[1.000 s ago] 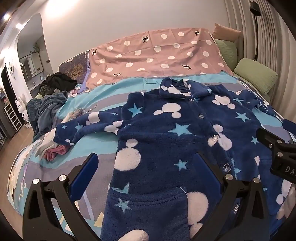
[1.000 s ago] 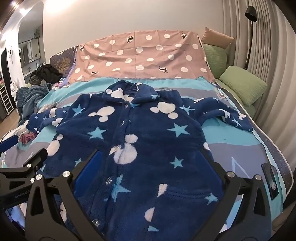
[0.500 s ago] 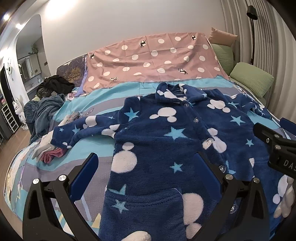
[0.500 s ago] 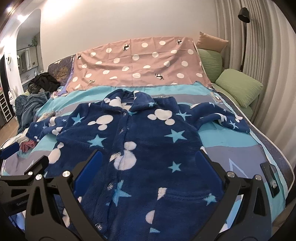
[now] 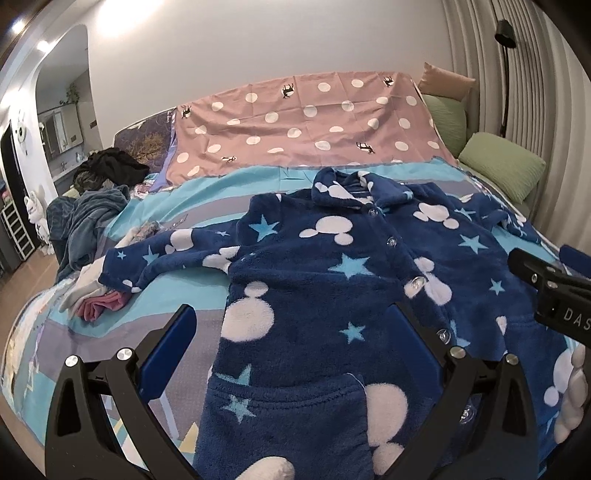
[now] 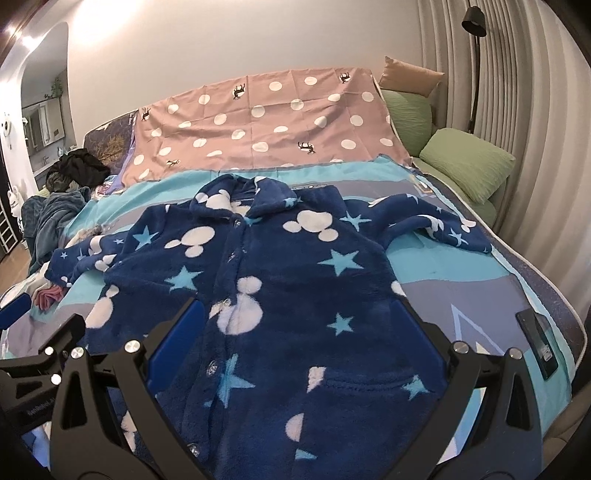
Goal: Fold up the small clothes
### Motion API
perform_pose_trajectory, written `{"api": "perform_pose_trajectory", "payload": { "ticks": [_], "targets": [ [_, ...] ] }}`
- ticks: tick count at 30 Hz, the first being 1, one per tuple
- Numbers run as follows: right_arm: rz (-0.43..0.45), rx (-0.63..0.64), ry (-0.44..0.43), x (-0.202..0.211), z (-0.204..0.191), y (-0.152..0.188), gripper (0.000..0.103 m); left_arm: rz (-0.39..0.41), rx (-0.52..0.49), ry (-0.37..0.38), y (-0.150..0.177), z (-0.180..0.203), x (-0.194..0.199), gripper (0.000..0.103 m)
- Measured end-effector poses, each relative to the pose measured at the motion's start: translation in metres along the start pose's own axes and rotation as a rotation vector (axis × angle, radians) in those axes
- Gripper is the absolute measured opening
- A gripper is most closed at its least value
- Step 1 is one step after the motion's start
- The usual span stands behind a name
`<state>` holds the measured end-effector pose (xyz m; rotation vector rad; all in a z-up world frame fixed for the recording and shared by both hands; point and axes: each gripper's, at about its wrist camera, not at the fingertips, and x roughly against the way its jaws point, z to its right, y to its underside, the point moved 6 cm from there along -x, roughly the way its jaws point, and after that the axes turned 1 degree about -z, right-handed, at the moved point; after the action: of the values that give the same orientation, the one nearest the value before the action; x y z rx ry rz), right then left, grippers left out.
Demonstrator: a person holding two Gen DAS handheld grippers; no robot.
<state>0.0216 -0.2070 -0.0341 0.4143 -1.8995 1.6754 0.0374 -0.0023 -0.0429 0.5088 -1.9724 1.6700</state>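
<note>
- The surface is a wide bed (image 6: 480, 295) under a sheet of turquoise and grey bands, standing in a bedroom with a plain pale wall behind and ribbed panelling on the right.
- A dusty-pink cloth with white polka dots (image 6: 266, 122) covers the far part of the bed; two green pillows (image 6: 469, 162) and a tan cushion (image 6: 410, 74) sit at the far right corner, beside a black floor lamp (image 6: 474, 22).
- A heap of dark and teal clothes (image 5: 92, 195) lies at the bed's far left edge, and a small pink and white bundle (image 5: 99, 299) lies nearer.
- A flat black device (image 6: 537, 339) rests on the sheet near the right edge.
- The navy fleece jacket with white mouse-head shapes and light-blue stars (image 6: 280, 280) lies spread front-up mid-bed, buttoned, collar away, sleeves out to both sides.
- The left gripper (image 5: 295, 350) is spread wide above the jacket's lower left part, holding nothing.
- The right gripper (image 6: 299, 347) is likewise wide apart over the lower right part, empty.
</note>
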Motion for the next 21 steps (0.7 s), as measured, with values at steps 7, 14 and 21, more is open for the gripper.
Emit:
{"api": "perform_pose_trajectory", "payload": {
  "ticks": [7,14,21],
  "targets": [
    [-0.022,0.003,0.011,-0.002,0.001,0.002,0.101,-0.051,-0.017,0.05,0.009,0.007,-0.007,0.102],
    [-0.038,0.004,0.014,-0.004,0.002,0.004,0.101,-0.081,0.005,0.095,0.014,0.01,-0.01,0.102],
    [-0.049,0.023,0.013,-0.006,-0.003,0.006,0.101,-0.081,0.014,0.091,0.015,0.007,-0.011,0.102]
  ]
}}
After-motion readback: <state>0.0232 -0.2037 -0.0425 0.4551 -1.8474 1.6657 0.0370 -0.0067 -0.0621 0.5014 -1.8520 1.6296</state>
